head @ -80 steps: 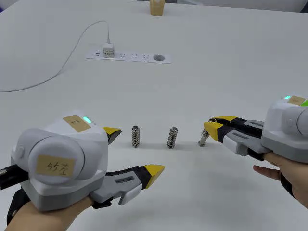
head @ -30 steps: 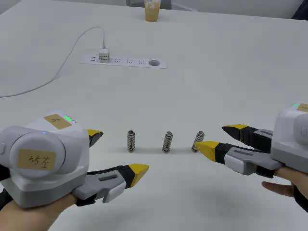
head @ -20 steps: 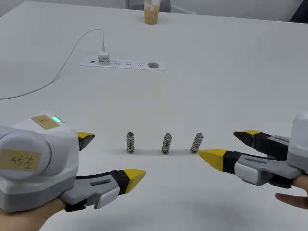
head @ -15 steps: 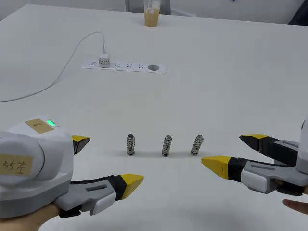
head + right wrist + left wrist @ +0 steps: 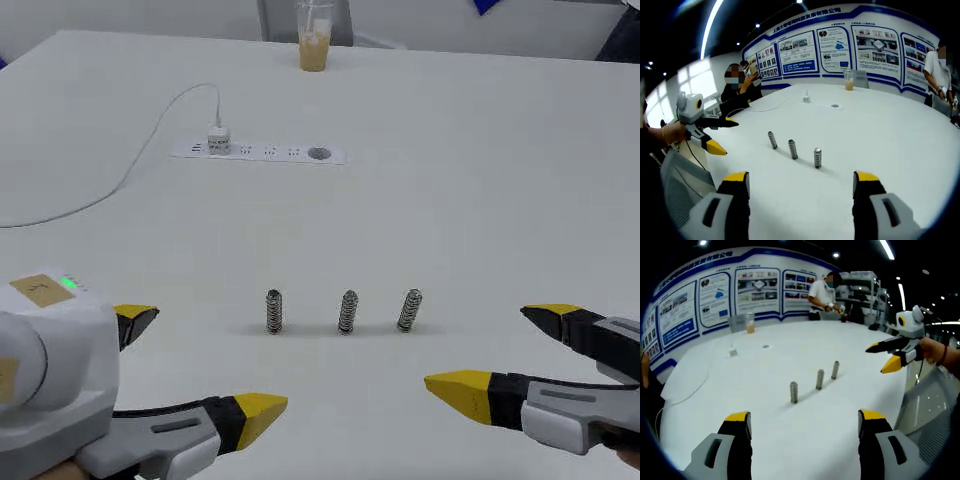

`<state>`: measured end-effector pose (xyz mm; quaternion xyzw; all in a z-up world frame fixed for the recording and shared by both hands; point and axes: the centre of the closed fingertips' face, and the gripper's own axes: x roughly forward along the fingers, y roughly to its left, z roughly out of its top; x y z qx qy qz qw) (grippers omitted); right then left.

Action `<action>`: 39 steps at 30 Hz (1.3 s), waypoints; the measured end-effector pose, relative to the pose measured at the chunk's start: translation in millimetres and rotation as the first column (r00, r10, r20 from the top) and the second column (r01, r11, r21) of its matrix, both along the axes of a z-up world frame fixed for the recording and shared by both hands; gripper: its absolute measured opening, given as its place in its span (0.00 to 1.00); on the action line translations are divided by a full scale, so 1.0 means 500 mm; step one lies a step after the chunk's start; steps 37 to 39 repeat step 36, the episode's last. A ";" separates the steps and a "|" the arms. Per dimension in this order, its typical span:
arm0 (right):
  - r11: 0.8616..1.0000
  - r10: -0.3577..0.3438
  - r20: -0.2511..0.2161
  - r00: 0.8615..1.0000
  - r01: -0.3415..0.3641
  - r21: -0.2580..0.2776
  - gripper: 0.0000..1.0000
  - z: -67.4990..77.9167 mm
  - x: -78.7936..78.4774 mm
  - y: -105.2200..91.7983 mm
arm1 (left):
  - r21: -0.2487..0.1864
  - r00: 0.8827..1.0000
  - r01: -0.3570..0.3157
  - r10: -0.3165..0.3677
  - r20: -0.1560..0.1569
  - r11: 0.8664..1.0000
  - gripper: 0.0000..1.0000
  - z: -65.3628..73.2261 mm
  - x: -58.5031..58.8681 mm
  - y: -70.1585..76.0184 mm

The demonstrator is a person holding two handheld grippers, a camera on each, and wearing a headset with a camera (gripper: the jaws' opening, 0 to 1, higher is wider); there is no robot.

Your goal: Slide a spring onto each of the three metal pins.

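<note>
White tabletop point(image 5: 480, 180), wide and bare, with three small steel springs standing in a short row near my end of it. The left spring point(image 5: 274, 311) and middle spring point(image 5: 347, 311) stand upright; the right spring point(image 5: 409, 309) leans a little to the right. The pins are hidden inside the coils, so I judge all three to be loaded but cannot confirm how deep each spring sits.

My left gripper point(image 5: 198, 362) hovers low on the near left, its yellow-tipped jaws spread wide and holding nothing. My right gripper point(image 5: 492, 348) hovers on the near right, jaws likewise apart and empty. Both are well apart from the row, one on each side. Farther back lie a white power strip point(image 5: 260, 152) with a cable point(image 5: 130, 165) trailing off to the left, and a cup point(image 5: 314, 35) of amber drink at the far edge.

The step in hand looks like a final check. The pieces look free-standing, so a sideways brush could topple them. If the leaning spring needs seating, I would come down from above with one gripper, pinch the coil lightly and press straight along the pin, with the other gripper kept clear of its neighbours.
</note>
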<state>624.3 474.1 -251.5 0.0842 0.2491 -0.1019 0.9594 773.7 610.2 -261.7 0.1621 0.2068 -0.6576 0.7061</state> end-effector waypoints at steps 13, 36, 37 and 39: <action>1.000 -0.013 -0.002 1.000 0.013 -0.014 0.93 -0.004 -0.009 0.007 | 0.002 1.000 -0.018 0.018 -0.009 1.000 1.00 -0.008 -0.004 0.016; 1.000 -0.016 -0.002 1.000 0.016 -0.013 0.95 -0.013 -0.010 0.003 | 0.011 0.999 -0.032 0.032 -0.009 0.999 1.00 -0.010 0.001 0.017; 1.000 -0.016 -0.002 1.000 0.016 -0.013 0.95 -0.013 -0.010 0.003 | 0.011 0.999 -0.032 0.032 -0.009 0.999 1.00 -0.010 0.001 0.017; 1.000 -0.016 -0.002 1.000 0.016 -0.013 0.95 -0.013 -0.010 0.003 | 0.011 0.999 -0.032 0.032 -0.009 0.999 1.00 -0.010 0.001 0.017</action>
